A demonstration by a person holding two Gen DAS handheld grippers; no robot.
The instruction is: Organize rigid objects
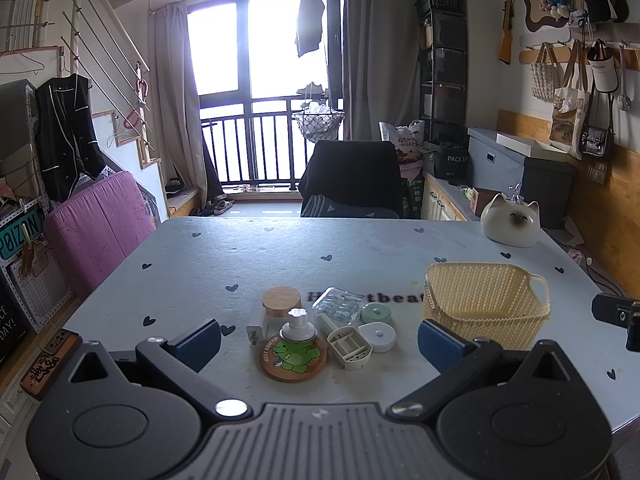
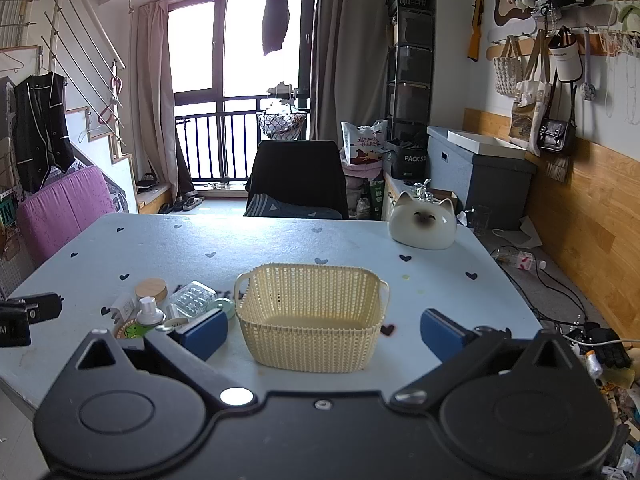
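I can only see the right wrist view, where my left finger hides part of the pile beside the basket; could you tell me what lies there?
Observer: From the left wrist view, a round frog coaster lies nearest, with a white pump cap standing on it.
Operator: Thank you. Is anything right of the coaster?
Observer: Yes, a beige compartment tray lies beside it, and a white tape measure lies between the tray and the basket.
Operator: Is the left gripper holding anything?
Observer: No, the left gripper is open, its fingers either side of the pile.
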